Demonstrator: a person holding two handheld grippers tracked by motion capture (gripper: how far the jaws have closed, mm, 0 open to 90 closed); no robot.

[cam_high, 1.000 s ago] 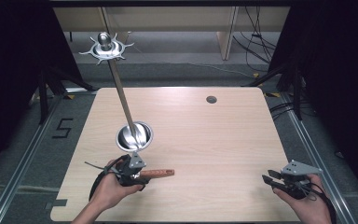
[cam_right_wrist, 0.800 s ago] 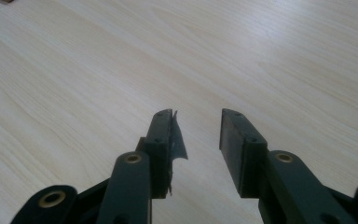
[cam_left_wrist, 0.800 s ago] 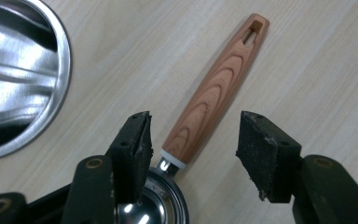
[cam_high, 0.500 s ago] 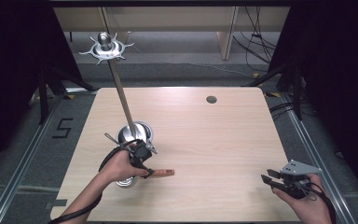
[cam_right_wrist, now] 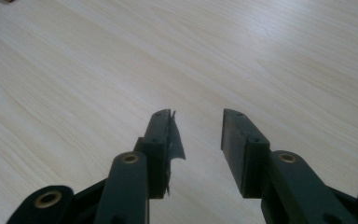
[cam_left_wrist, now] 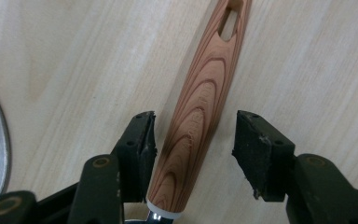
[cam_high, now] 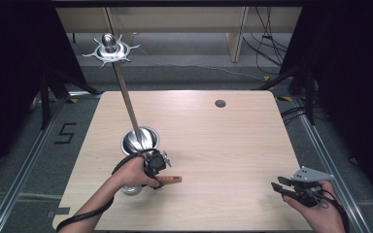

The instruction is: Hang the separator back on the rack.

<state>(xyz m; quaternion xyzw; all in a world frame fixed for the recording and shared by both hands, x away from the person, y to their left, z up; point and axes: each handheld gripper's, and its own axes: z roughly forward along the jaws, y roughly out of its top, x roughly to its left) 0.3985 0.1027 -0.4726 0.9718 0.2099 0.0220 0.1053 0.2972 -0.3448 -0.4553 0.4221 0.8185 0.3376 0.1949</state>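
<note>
wooden handle (cam_left_wrist: 200, 116) between spread left tongs (cam_left_wrist: 193, 140), touching one jaw

The wooden handle (cam_left_wrist: 200, 116) runs off the left gripper view's top and bottom edges — its metal end (cam_high: 131, 189) sits mostly hidden under the left hand (cam_high: 133, 173).

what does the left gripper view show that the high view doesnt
Left gripper view alone: the wood grain and the slot at the far end of the wooden handle, and the open jaws standing either side of it, the left jaw almost against it, the right apart.

High view alone: the metal stand with its tall rod and spiked top, the right gripper at the near right corner, the table's hole.

Both: the left gripper at the handle on the table.
</note>
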